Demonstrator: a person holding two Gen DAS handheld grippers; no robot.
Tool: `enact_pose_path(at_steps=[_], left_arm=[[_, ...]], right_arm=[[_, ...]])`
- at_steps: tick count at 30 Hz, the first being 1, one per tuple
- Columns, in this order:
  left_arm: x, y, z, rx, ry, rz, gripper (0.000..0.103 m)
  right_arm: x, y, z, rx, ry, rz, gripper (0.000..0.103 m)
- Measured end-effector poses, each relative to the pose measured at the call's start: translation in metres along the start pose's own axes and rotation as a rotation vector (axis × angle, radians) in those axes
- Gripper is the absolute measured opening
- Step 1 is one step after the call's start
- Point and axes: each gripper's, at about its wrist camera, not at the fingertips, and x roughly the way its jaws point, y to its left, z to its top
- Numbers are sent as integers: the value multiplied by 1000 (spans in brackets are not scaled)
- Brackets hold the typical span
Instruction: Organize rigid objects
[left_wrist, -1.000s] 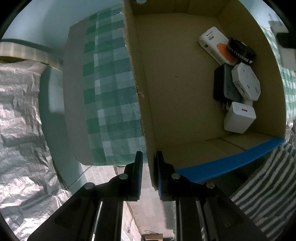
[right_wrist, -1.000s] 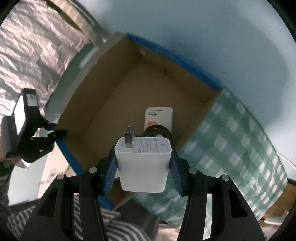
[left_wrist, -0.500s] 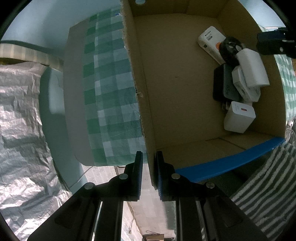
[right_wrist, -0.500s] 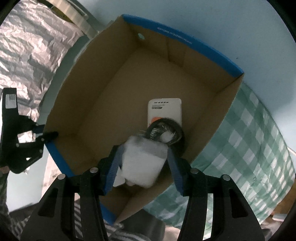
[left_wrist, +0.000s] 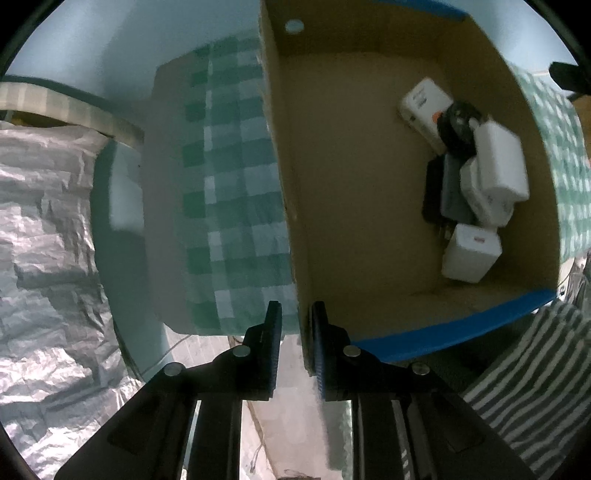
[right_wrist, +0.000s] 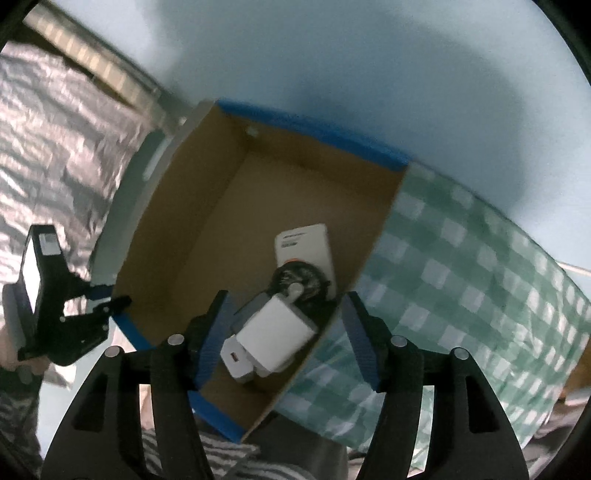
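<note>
The cardboard box (left_wrist: 354, 192) with blue-taped rims stands open on a green-and-white checked cloth (left_wrist: 229, 192) that covers the bench, and the cloth shows on both long sides of the box. The left tongs (left_wrist: 295, 325) point straight down over the box's near corner, straddling the upright side wall: the jaws are easing apart, the wall still stands between them, one pad inside the box against the cardboard, the other a little off it on the outside. The right tongs (right_wrist: 284, 328) hang above the box with their jaws opening and nothing pressed between the pads; the white charger (right_wrist: 275, 334) lies below them, loose on the pile. That pile sits along the box's far side wall in the left wrist view: a white device with an orange patch (left_wrist: 424, 105) nearest the far end, a round black fan (left_wrist: 456, 127) partly over it, the white charger (left_wrist: 500, 166) resting on another white block (left_wrist: 484, 201) and a dark flat adapter (left_wrist: 439, 192), and a white cube plug (left_wrist: 471, 254) toward the near end. The rest of the box floor is bare. A striped sleeve (left_wrist: 535, 387) shows at the near bench edge.
</note>
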Motion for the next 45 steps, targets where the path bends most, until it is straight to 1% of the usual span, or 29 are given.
enact_pose_path(at_steps=[1, 3, 4, 7, 9, 10, 11, 12, 14, 17, 19, 21, 22, 25, 28, 32, 34, 36, 39, 45], left_arm=[[-7, -1, 2, -4, -16, 1, 19], [-16, -3, 4, -8, -41, 8, 29], [-26, -5, 5, -12, -67, 11, 31], [-46, -10, 8, -20, -115, 3, 39], [-61, -15, 12, -25, -152, 3, 51], [-70, -17, 13, -28, -171, 5, 54], [-79, -20, 14, -35, -190, 9, 61], [-86, -23, 15, -38, -202, 16, 69], [-104, -29, 17, -47, -242, 63, 76], [-127, -38, 18, -33, -302, 97, 82], [-140, -43, 19, -22, -335, 98, 83], [-154, -50, 19, -12, -365, 85, 89], [-161, -54, 19, -6, -381, 73, 89], [-181, -65, 18, 8, -428, 39, 90], [-195, -73, 16, 21, -459, 21, 92], [-216, -79, 13, 2, -511, -5, 94], [-226, -80, 11, -12, -535, -20, 97], [-232, -82, 9, -21, -565, -13, 102], [-235, -85, 8, -21, -591, -9, 102], [-235, -91, 6, -27, -598, -38, 102]], right_arm=[[-6, -3, -1, 8, -13, -7, 63], [-20, -8, -2, 31, -46, -24, 63], [-26, -10, -2, 40, -59, -33, 64], [-51, -18, -5, 75, -114, -59, 68], [-69, -22, -8, 102, -159, -78, 70], [-78, -24, -10, 111, -178, -86, 71], [-89, -25, -13, 120, -201, -93, 71], [-97, -26, -14, 125, -220, -98, 73], [-117, -27, -19, 140, -261, -119, 74], [-141, -26, -25, 137, -311, -203, 75], [-155, -26, -30, 135, -335, -230, 75], [-171, -27, -37, 150, -372, -240, 76], [-178, -29, -40, 157, -398, -228, 77], [-198, -32, -52, 179, -453, -255, 78], [-211, -35, -62, 197, -493, -266, 78], [-232, -36, -79, 207, -548, -272, 78], [-237, -34, -83, 208, -564, -274, 78], [-242, -33, -89, 214, -579, -277, 78], [-247, -35, -98, 233, -601, -279, 78], [-247, -44, -108, 265, -600, -264, 78]])
